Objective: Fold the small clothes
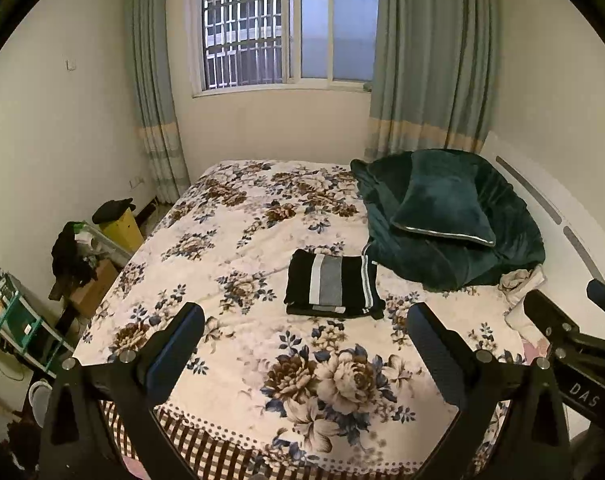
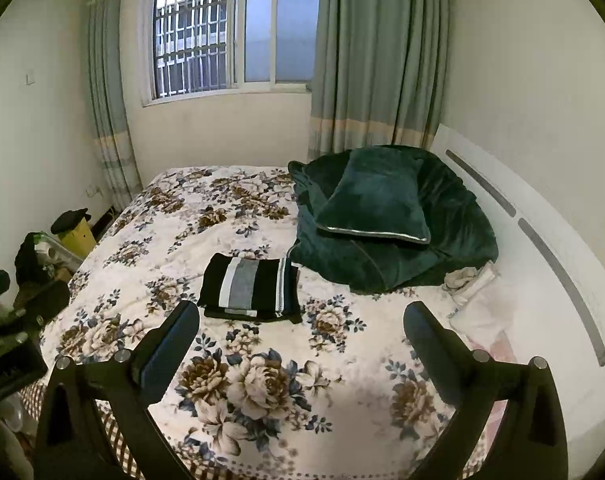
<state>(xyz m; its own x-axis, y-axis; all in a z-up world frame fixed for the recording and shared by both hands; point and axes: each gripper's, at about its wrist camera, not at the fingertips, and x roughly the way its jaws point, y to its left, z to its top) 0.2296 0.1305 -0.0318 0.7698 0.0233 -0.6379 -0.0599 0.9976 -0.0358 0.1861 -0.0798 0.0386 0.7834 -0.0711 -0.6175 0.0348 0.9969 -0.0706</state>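
Observation:
A folded black garment with white and grey stripes (image 1: 331,286) lies flat on the floral bedspread (image 1: 262,360), near the middle of the bed; it also shows in the right wrist view (image 2: 248,288). My left gripper (image 1: 306,332) is open and empty, held above the bed's near part, well short of the garment. My right gripper (image 2: 302,330) is open and empty, also held back from the garment, which lies ahead and left of it. The right gripper's body (image 1: 574,344) shows at the right edge of the left wrist view.
A dark green blanket (image 1: 454,248) with a green pillow (image 1: 442,204) on top fills the bed's far right. White cloths (image 2: 474,292) lie by the white headboard (image 2: 542,240). Boxes, a yellow bin (image 1: 122,228) and a shelf (image 1: 18,320) stand left of the bed.

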